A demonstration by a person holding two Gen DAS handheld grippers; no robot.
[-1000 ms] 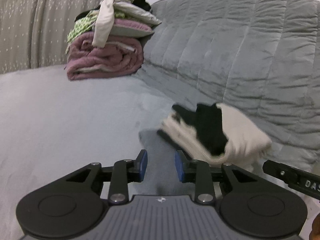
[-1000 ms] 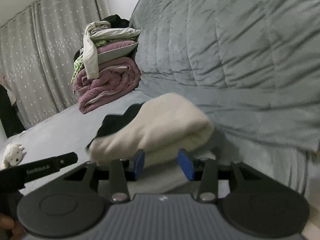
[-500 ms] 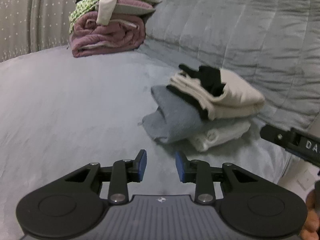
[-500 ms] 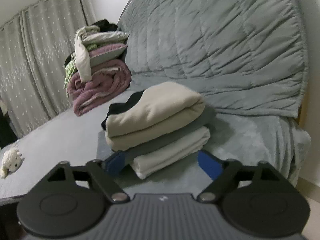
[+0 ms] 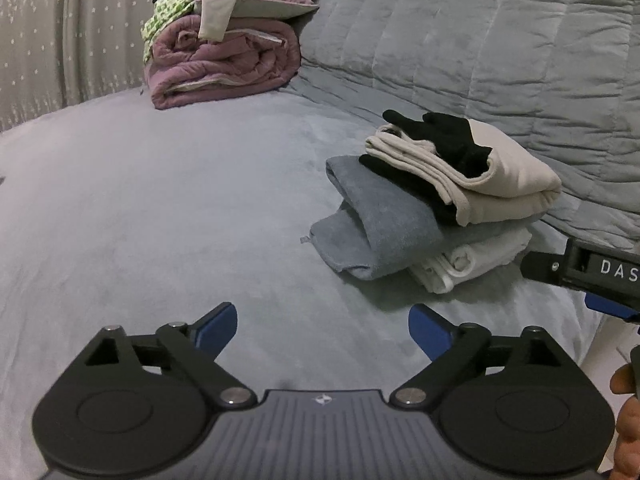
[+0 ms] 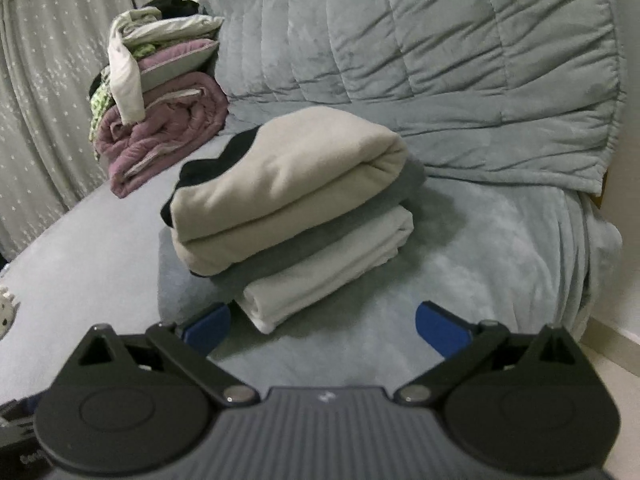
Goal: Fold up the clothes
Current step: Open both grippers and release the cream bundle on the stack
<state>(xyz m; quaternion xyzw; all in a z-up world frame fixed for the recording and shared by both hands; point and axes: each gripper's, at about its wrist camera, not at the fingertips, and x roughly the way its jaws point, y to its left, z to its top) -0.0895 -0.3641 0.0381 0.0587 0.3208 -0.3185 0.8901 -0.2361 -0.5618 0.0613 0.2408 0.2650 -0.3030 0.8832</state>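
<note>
Your left hand-held gripper (image 5: 323,328) and right hand-held gripper (image 6: 323,325): jaws opening, empty; cream top (image 6: 288,184) rests atop stack (image 6: 332,264), tidy on bed (image 5: 160,216).

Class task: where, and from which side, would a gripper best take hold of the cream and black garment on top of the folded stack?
Probably the cream and black garment at its rounded fold, approached from the right wrist view's right: one thick, closed roll, while the opposite end shows loose layered edges.

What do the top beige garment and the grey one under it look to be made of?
Beige garment: looks like soft fleece, matte, with thick rounded folds and a black lining or inner layer. Grey garment: probably brushed knit or terry, with a fuzzy matte nap. Neither is certain from the look alone.
</note>
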